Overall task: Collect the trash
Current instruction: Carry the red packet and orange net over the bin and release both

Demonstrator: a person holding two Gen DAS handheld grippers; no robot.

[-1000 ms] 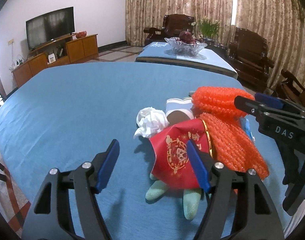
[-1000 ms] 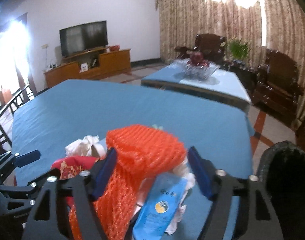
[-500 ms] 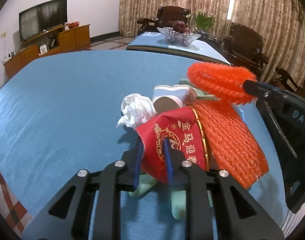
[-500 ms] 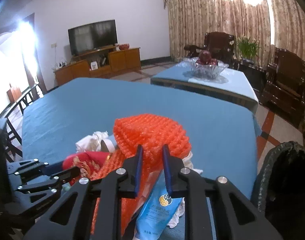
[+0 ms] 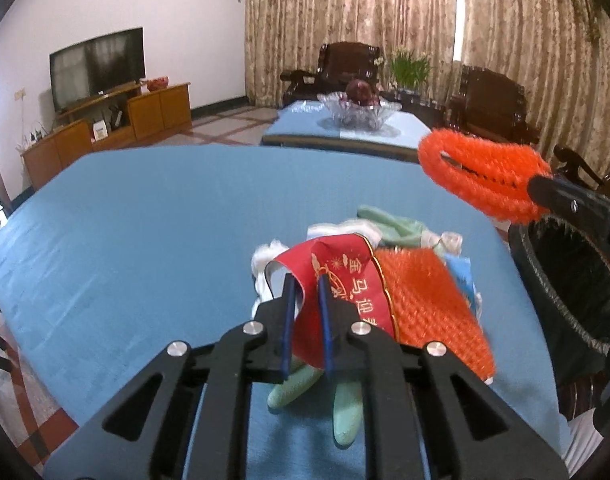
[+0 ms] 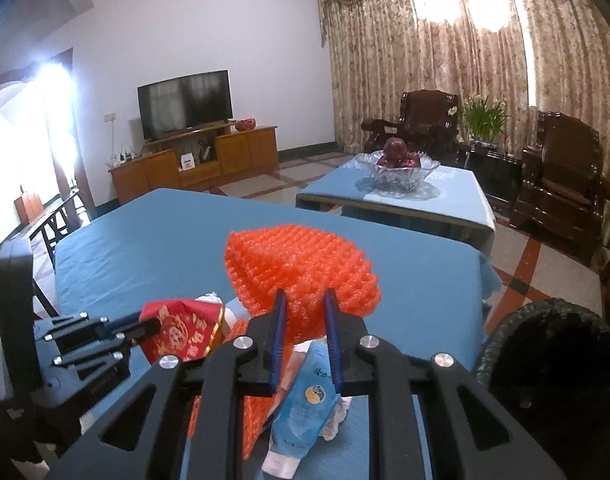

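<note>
A trash pile lies on the blue table (image 5: 145,220). My left gripper (image 5: 305,284) is shut on a red packet with gold print (image 5: 345,280), lifted off the pile; it also shows in the right wrist view (image 6: 181,332). My right gripper (image 6: 305,300) is shut on an orange foam net (image 6: 301,264), held up in the air (image 5: 481,176). A second orange net (image 5: 429,304), a green glove (image 5: 345,408), white tissue (image 5: 261,260) and a blue pouch (image 6: 305,404) stay on the table.
A black-lined trash bin (image 5: 573,280) stands off the table's right edge, also in the right wrist view (image 6: 557,364). Beyond are a low table with a glass fruit bowl (image 5: 357,112), dark wooden armchairs (image 6: 561,184) and a TV cabinet (image 5: 105,132).
Both grippers closed: the left on the red packet, the right on the orange net. Both then lifted their items up off the pile.
</note>
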